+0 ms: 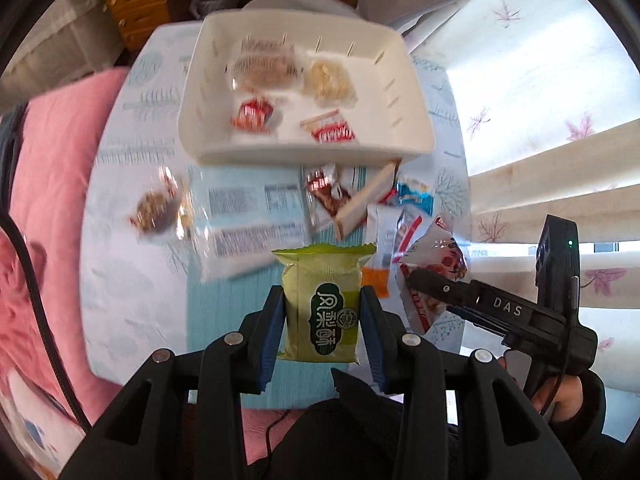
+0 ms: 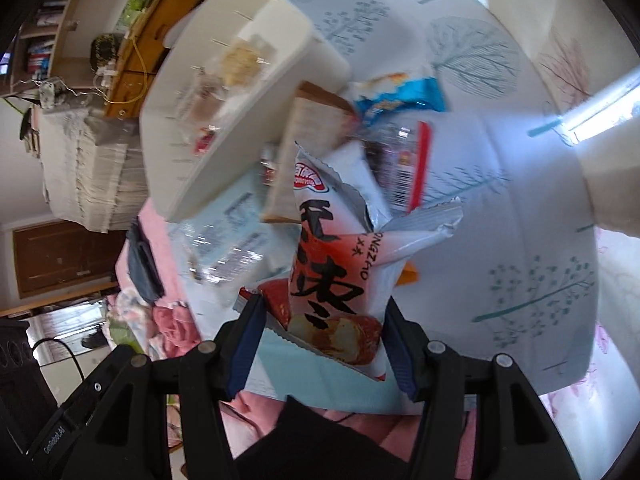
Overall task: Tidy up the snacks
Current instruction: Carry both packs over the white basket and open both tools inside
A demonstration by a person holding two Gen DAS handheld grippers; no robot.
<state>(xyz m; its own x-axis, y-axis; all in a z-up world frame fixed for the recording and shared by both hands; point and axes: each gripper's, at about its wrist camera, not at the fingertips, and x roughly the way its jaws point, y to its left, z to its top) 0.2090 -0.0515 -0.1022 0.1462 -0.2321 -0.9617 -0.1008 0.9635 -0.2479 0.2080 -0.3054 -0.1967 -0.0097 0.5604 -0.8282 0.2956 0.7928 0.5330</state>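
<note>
Green snack packet (image 1: pixel 322 312) clamped in left claw (image 1: pixel 323 320); right claw (image 2: pixel 324 328) clamps pink-white packet (image 2: pixel 336 280).

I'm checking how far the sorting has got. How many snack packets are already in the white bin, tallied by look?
In the white bin:
Red-and-white wrapped sweets: 2
Clear packet with brown snack: 1
Clear packet with pale yellow snack: 1
Total: 4
</note>
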